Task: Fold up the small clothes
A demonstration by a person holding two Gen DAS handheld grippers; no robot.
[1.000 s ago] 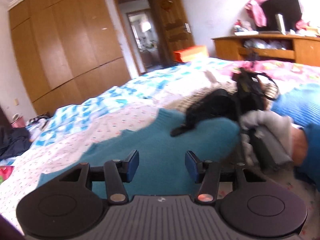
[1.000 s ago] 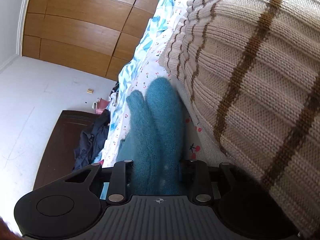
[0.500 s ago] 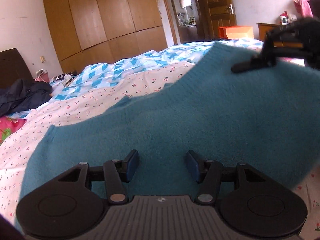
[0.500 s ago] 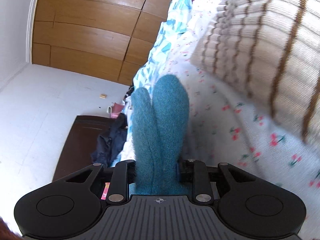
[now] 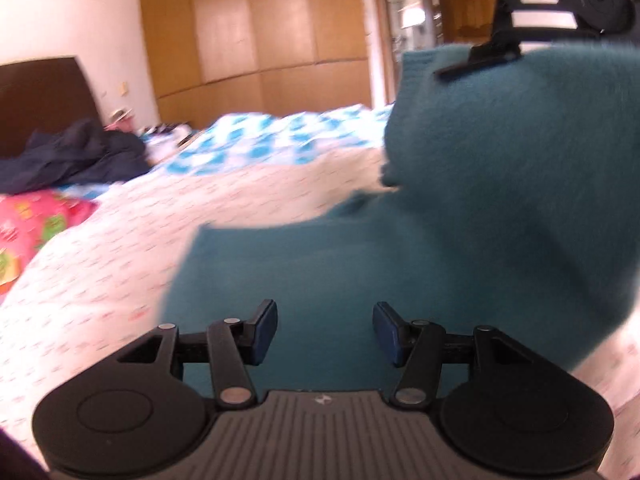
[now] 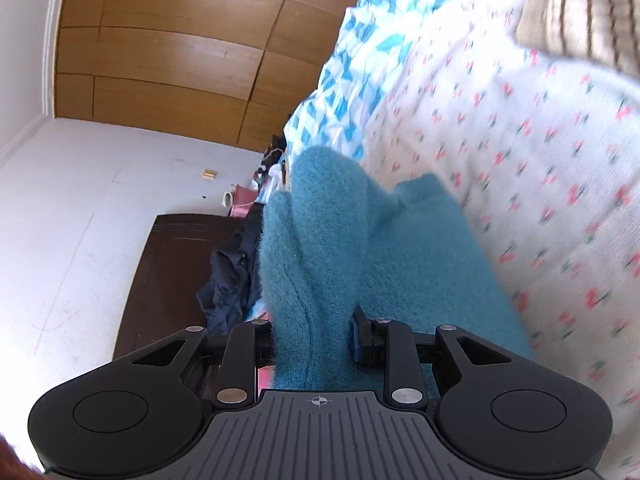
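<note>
A fuzzy teal sweater [image 5: 460,216] lies partly on the bed, its right part lifted into the air. My left gripper [image 5: 325,332] hovers just above the flat part, open, nothing between its blue pads. At the top right of the left wrist view my right gripper [image 5: 492,58] holds the raised edge. In the right wrist view my right gripper [image 6: 312,338] is shut on a thick fold of the teal sweater [image 6: 316,264], which bulges up between the fingers; more of it trails down to the right.
The bedsheet [image 5: 132,280] is white with small cherries, a blue patterned quilt [image 5: 272,136] beyond. A beige striped knit [image 6: 580,16] lies on the bed. Dark clothes [image 5: 68,156] and a pink pillow [image 5: 28,220] sit by the headboard. A wooden wardrobe [image 5: 260,28] stands behind.
My right gripper has risen with the sweater fold, lifting it off the bed and away from the beige knit. My left gripper has swung left over the flat sweater.
</note>
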